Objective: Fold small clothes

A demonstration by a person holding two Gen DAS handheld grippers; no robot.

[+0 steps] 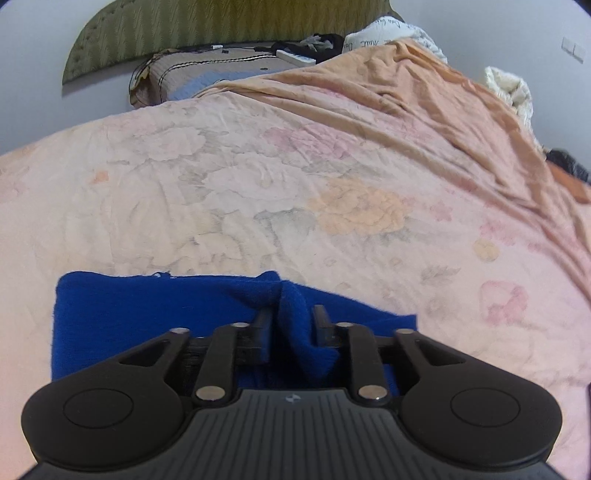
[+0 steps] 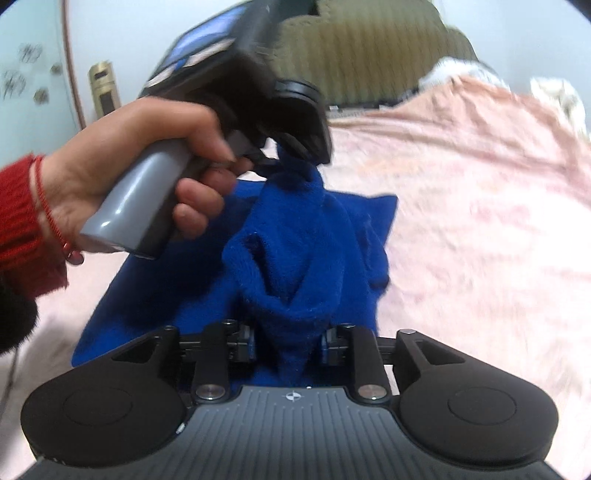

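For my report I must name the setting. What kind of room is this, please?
Most likely a bedroom. The work surface is a bed with a floral pink sheet, an upholstered headboard stands against the wall, and pillows or bedding are piled at its far end.

Soft, even indoor light, no hard shadows or glare. Both fisheye views bend and darken toward the corners. The left wrist view is sharp; the right wrist view smears, worst from 1 to 4 o'clock.
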